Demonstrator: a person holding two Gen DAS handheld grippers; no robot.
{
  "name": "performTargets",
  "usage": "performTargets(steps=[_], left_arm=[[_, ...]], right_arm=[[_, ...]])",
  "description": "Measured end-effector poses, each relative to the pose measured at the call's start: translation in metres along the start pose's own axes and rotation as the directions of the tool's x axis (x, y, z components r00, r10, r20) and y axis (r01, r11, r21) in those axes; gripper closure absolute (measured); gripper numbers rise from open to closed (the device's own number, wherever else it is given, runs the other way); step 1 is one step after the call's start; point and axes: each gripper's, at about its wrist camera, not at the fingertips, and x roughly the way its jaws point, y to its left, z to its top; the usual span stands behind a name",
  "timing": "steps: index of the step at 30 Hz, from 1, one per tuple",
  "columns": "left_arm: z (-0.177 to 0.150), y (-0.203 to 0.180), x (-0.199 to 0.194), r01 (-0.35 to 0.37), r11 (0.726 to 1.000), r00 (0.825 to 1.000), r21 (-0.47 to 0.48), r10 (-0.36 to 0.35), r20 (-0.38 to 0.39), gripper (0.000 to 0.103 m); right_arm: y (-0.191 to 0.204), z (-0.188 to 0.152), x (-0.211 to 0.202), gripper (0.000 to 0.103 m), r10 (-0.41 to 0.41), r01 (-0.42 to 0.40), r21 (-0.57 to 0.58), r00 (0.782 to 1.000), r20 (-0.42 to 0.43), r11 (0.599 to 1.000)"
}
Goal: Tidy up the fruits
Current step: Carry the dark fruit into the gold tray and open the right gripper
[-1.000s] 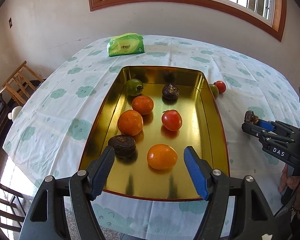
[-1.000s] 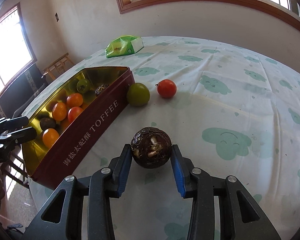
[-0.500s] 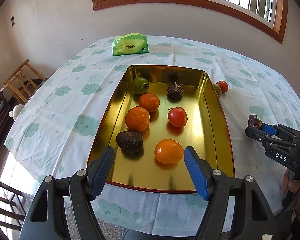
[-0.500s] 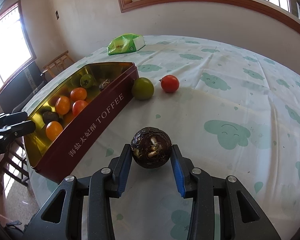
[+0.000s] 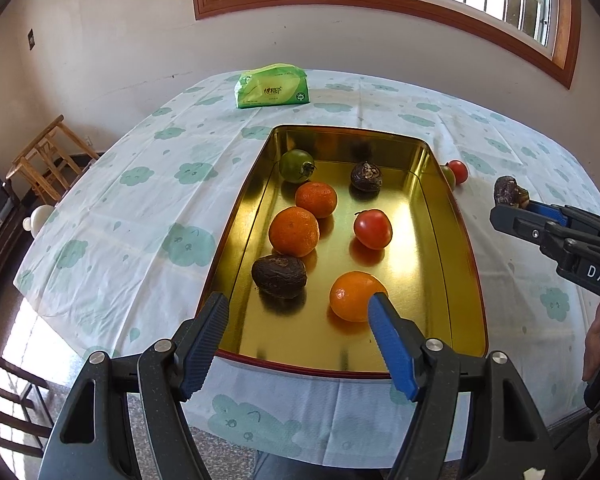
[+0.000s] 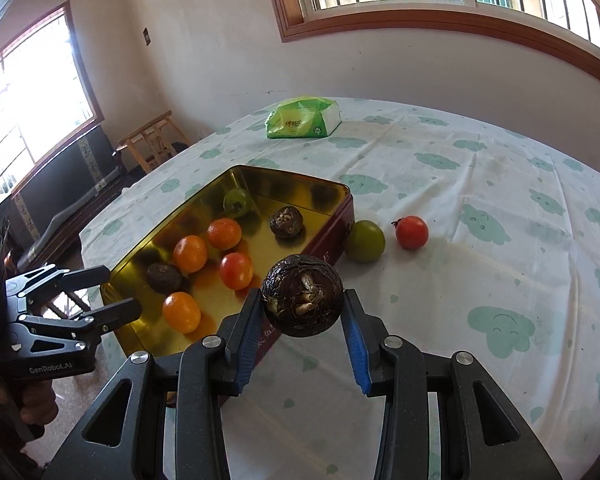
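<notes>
Seven fruits in tin (image 6: 332, 200); right gripper (image 6: 302, 316) clamps dark fruit (image 6: 302, 295) above counter (image 6: 480, 184); left gripper (image 5: 296, 340) open, empty, over tin's near end.

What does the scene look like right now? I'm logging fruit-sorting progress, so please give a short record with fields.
container: gold-lined tin, open, on the table
fruit in tin: three oranges, one red tomato, one green tomato, two dark wrinkled fruits
fruit on tablecloth: green tomato beside the tin wall, red tomato next to it
right gripper: shut on a dark wrinkled fruit, off the table
left gripper: open, empty, at the tin's near end
other: green tissue pack
</notes>
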Motion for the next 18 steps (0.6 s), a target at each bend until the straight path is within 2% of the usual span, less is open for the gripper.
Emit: performTargets(steps=[6,12,16,18], left_arm=[[-0.002,0.007,0.000,-0.018,1.000,1.000,-0.008,0.018,0.000,0.034],[-0.005,0.013,0.002,-0.032,0.999,0.999,-0.013,0.032,-0.012,0.033],[-0.007,0.016,0.002,-0.042,0.999,0.999,-0.015,0.041,-0.015,0.032],[-0.008,0.018,0.002,-0.046,0.999,0.999,-0.019,0.046,-0.019,0.032]], right_arm=[[0.027,0.024,0.019,0.063,0.058,-0.058,-0.036,0.998,-0.024,0.998],[0.051,0.039,0.052,0.062,0.076,-0.081,-0.065,0.994,-0.075,0.995],[0.056,0.044,0.073,0.062,0.074,-0.081,-0.059,0.992,-0.107,0.995],[0.053,0.047,0.077,0.060,0.099,-0.102,-0.025,0.990,-0.103,0.994]])
